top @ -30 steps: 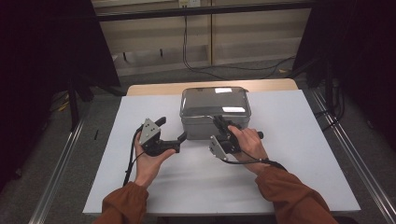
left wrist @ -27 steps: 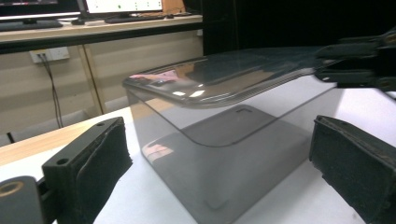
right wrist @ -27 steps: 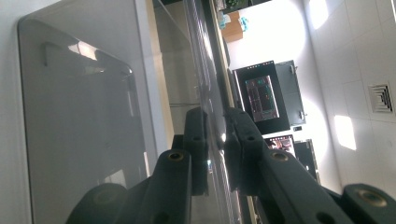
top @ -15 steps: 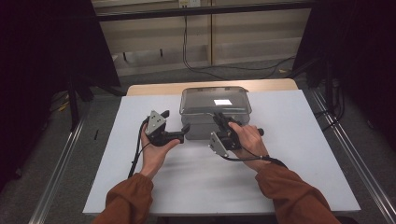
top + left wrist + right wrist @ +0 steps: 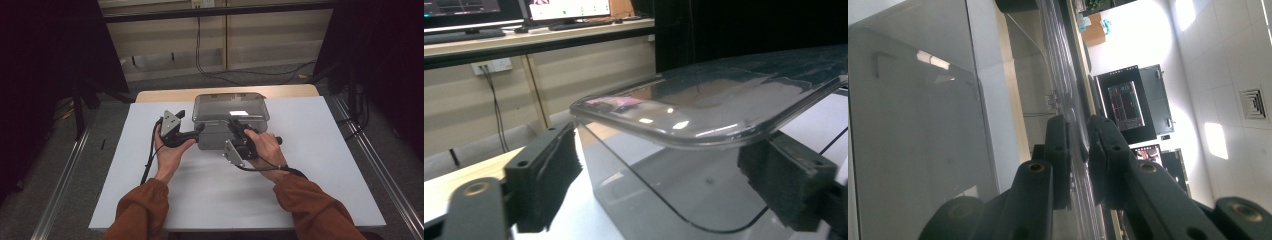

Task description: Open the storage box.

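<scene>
With the right gripper (image 5: 235,127) pinching the front lip of the clear smoky plastic lid (image 5: 230,106) on the grey box (image 5: 216,138) mid-bench, the spread left gripper (image 5: 200,131) should probably close on the left corner before any lifting.

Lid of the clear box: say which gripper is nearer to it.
Right. The right gripper is shut on the lid at its front rim; the left gripper sits open beside the box's left corner.
</scene>
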Demonstrator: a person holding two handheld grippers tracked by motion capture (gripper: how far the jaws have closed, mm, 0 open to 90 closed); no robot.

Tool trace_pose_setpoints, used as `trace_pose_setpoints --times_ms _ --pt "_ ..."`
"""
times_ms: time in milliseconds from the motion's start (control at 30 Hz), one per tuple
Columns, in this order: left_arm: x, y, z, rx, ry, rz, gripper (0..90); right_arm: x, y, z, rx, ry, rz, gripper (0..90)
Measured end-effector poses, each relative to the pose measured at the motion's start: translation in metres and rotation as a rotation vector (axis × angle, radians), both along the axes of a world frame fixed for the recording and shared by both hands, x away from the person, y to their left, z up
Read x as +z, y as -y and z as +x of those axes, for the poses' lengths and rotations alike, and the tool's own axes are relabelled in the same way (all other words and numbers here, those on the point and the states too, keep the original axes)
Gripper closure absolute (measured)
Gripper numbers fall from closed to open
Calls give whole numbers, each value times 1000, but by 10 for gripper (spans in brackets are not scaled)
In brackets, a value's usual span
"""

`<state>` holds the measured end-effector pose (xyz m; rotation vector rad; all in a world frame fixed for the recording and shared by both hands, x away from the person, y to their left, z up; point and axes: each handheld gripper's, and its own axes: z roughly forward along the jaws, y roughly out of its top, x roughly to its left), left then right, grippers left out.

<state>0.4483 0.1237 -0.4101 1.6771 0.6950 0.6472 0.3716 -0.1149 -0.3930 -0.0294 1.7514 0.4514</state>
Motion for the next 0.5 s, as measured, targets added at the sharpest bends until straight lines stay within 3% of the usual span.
trace_pose_setpoints --times_ms 67,233,433,500 --pt "0 0 1 -8 8 19 192 0 0 0 1 -3 -1 792" --pt "1 -1 1 -7 14 -6 217 0 1 0 1 -6 6 791" --pt "2 0 0 -12 31 7 249 0 2 2 -1 -19 39 759" --pt "2 1 0 -17 35 17 257 0 3 3 -8 -27 61 712"
